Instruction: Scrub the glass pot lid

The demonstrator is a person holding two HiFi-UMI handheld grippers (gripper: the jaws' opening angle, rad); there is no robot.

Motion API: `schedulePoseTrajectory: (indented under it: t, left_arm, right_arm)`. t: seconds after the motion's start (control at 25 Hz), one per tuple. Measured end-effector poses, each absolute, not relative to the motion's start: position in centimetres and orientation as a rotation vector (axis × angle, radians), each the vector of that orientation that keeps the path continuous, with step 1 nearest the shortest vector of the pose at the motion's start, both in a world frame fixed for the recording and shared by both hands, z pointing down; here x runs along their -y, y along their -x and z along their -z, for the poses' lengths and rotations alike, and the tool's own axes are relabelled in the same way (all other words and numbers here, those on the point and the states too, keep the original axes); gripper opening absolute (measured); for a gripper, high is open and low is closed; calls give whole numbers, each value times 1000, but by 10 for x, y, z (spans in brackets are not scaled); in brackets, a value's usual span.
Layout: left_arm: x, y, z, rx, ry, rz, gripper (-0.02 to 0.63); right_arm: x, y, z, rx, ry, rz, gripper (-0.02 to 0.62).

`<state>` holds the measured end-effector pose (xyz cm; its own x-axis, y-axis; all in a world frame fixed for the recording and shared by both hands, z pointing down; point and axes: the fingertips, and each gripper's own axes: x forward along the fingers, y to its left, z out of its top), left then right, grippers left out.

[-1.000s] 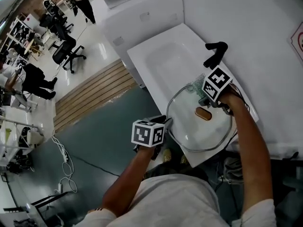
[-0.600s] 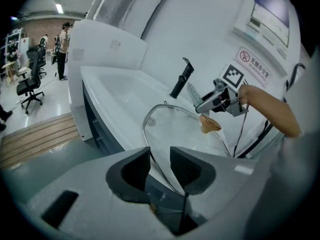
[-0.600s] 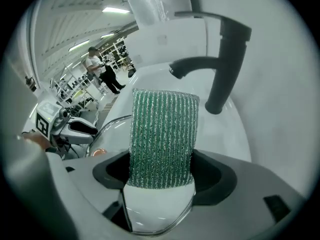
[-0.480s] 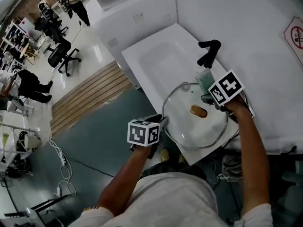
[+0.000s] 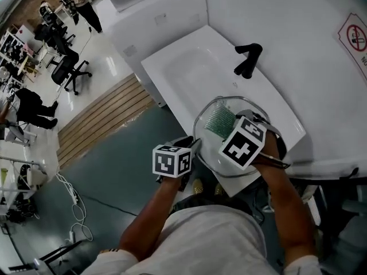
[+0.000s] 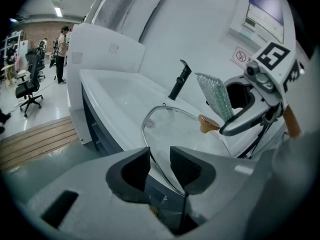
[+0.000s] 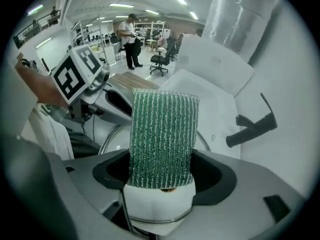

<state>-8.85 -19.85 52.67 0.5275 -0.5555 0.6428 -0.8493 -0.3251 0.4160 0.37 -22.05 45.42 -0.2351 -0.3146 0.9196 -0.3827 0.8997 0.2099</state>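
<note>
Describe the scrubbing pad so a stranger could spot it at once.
Find the white sink with the black tap; a glass pot lid sits over its near end. Above that lid, the right gripper clamps a flat pad, the only green, ribbed, glittery thing among white and clear surfaces.

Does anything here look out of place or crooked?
The glass pot lid sits not in the sink but across its front edge, partly overhanging the floor; the left gripper holds its rim. Otherwise nothing looks spilled or damaged.
</note>
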Motion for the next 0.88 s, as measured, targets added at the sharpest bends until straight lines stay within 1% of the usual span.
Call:
schedulePoseTrajectory:
  t: [0.24,0.52,0.68,0.88]
  left_arm:
    - [198,89,-526,1154,-2030,-489,133]
    - [197,88,-526,1162,-2031,-488,133]
    - [198,89,-526,1169,-2029,-489,133]
    - [198,89,-526,1173,-2022,-491,133]
  right_arm:
    - [204,12,-476,1741,-525,18,348]
    - [202,11,-488,1678,-567,131,348]
    - [204,1,-481,1770,-605,34,348]
    - [210,-25,-468,1961,-672,-266,348]
